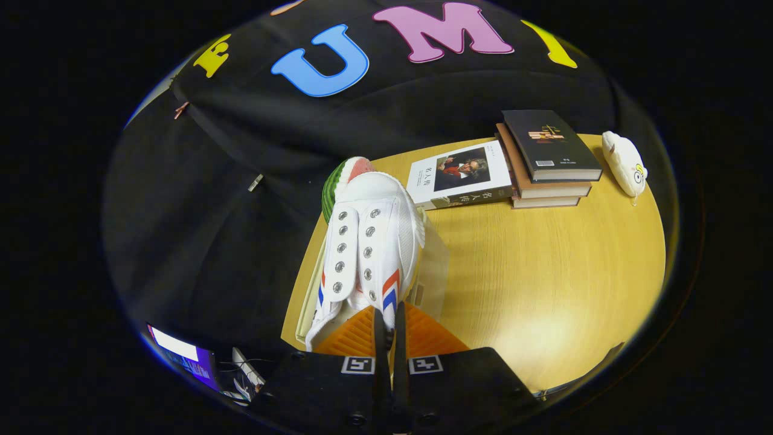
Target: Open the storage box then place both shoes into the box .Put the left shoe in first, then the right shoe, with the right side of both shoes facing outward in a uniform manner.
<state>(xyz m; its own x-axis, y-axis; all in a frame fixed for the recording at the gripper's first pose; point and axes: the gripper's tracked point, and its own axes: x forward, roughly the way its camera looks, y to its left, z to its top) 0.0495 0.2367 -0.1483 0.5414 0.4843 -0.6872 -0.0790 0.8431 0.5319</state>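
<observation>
Holding a white canvas shoe [368, 241] with silver eyelets and red and blue side stripes, the gripper [389, 320] points forward and slightly down over the near left part of the round light wooden table [543, 272]. Its two fingers [379, 329] stand almost pressed together, with only a thin strip of the shoe's heel edge nipped between them. The shoe hangs out ahead of the fingers, toe away from the camera and its open top facing up.

Under and just beside the shoe lies a clear plastic storage box [432, 266], its pale walls showing at the shoe's right and left; whether the shoe rests in it or hangs above it cannot be told. Past the toe peeks a green and red watermelon-slice toy [338, 181]. Further back lie a white-covered book with a portrait [462, 175], a stack of dark and brown books [546, 160], and a white plush toy [625, 163] near the table's far edge.
</observation>
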